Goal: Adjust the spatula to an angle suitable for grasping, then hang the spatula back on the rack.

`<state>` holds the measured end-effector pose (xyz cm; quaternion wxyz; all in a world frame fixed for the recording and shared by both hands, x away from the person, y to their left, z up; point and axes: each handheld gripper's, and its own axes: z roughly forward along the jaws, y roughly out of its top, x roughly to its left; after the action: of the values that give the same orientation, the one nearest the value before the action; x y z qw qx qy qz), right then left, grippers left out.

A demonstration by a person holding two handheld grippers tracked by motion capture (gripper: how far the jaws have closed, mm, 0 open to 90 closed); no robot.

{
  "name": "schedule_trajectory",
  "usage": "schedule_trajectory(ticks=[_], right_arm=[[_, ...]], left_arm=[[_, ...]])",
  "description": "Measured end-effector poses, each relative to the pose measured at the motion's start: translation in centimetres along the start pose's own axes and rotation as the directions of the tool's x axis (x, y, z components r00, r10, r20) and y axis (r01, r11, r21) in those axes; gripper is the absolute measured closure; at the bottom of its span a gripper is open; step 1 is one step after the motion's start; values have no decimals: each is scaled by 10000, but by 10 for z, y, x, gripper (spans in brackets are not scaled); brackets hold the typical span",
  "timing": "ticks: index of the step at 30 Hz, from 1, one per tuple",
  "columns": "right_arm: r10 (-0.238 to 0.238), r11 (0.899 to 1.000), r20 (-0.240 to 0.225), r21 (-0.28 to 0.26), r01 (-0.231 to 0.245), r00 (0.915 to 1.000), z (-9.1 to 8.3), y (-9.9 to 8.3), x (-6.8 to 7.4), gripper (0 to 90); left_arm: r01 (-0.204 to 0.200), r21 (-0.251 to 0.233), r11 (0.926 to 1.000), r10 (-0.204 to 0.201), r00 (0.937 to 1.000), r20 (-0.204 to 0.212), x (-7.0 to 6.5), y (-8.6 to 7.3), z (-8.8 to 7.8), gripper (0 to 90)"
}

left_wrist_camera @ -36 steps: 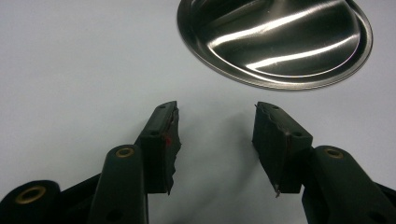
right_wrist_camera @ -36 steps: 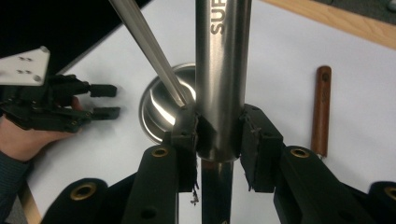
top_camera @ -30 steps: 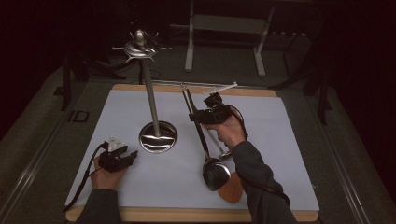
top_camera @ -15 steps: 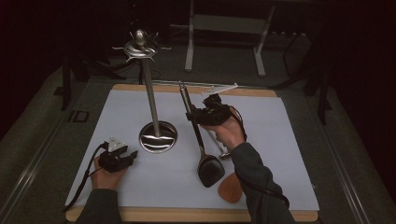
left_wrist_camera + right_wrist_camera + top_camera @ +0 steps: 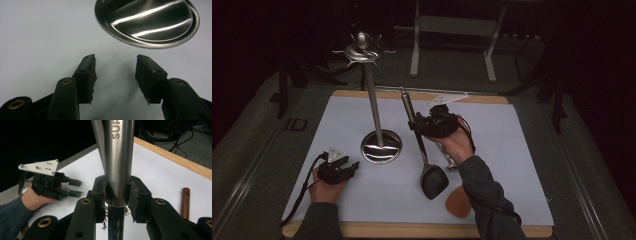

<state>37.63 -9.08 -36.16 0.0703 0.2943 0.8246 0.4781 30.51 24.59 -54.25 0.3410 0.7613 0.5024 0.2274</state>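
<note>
Our right gripper (image 5: 419,126) is clamped on the round steel handle of a black ladle (image 5: 433,180); in the right gripper view both pads press the polished tube (image 5: 117,170) from either side. The ladle stands tilted near the middle of the white mat (image 5: 512,150), its matte black bowl low and toward the near edge, its handle rising up and away to the far side. Our left gripper (image 5: 343,169) rests on the mat at the near left with its jaws apart and nothing between them; its ridged black pads (image 5: 87,72) face the mirror-bright round base (image 5: 150,22) of the steel stand (image 5: 371,100). That stand is one slim upright pole, with hooked arms at its top, just left of the ladle. A reddish wooden spatula (image 5: 459,202) lies flat on the mat near the ladle's bowl, beside our right sleeve, and a silvery utensil (image 5: 451,162) lies partly hidden under our right hand. The mat covers a wooden board (image 5: 412,231). We count two grippers, one stand, one ladle, one spatula.
</note>
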Motion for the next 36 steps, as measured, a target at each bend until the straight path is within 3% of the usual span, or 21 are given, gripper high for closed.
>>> schedule_trajectory(ticks=[36], right_arm=[[-927,9910,-232,-991,900,9954,-6,6,19,694]], left_arm=[[34,-5,10000,-34,10000,12,0,0,0,511]])
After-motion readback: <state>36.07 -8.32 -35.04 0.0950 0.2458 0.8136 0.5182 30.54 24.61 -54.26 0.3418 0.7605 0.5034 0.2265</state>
